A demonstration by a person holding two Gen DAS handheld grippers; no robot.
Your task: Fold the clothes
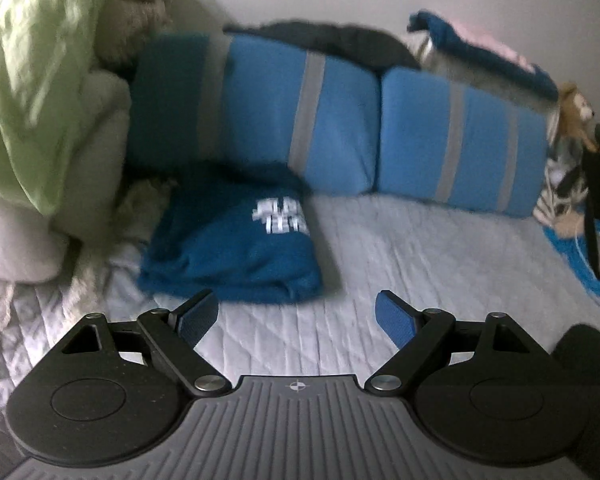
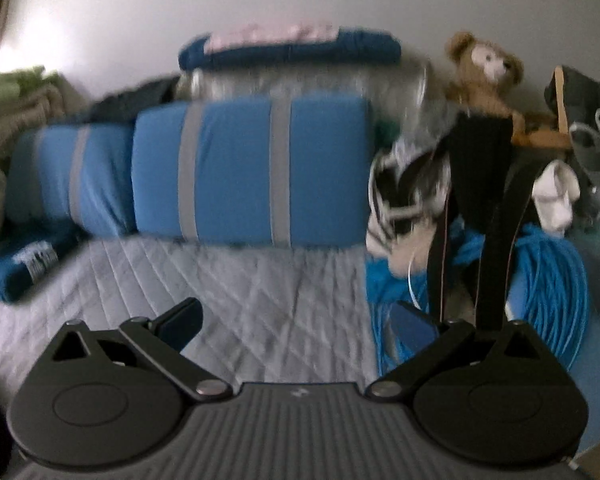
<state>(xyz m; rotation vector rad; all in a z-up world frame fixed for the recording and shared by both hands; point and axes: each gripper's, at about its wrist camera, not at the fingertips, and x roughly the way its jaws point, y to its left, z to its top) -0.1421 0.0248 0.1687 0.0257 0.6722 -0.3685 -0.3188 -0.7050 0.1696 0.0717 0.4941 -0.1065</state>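
Currently both units idle over the bed. Left hand-held gripper (image 1: 296, 316): jaws spread wide, nothing between them, blue pads (image 1: 198, 316) facing inward, hovering above the pale quilted bed cover (image 1: 420, 256). Right hand-held gripper (image 2: 296, 320): also spread, empty, over the same cover.

Task item: folded dark-blue garment (image 1: 236, 240) with a white print (image 1: 280, 216), lying on the bed just beyond the left hand-held gripper's left finger, left of centre. In the right wrist view the same garment (image 2: 16, 268) sits at the far left edge.

Behind it, against the wall: two blue pillows with grey stripes, left pillow (image 1: 284, 112) and right pillow (image 1: 460, 140), side by side and touching. The garment's far edge meets the left pillow. Dark fabric (image 1: 332, 40) lies on top behind them.

Left side: green bedding (image 1: 32, 80) bunched over beige fabric (image 1: 100, 120).

Far right: another folded blue item with something pink on top (image 2: 288, 48), resting on a clear container (image 2: 308, 80). Teddy bear (image 2: 484, 72) beside it. Coiled blue cord (image 2: 548, 276) at the bed's right edge, with black straps (image 2: 496, 256) hanging over it, close to the right hand-held gripper's right finger. White sock (image 2: 556, 196) nearby.

Frames are motion-blurred; fine detail is unreadable.
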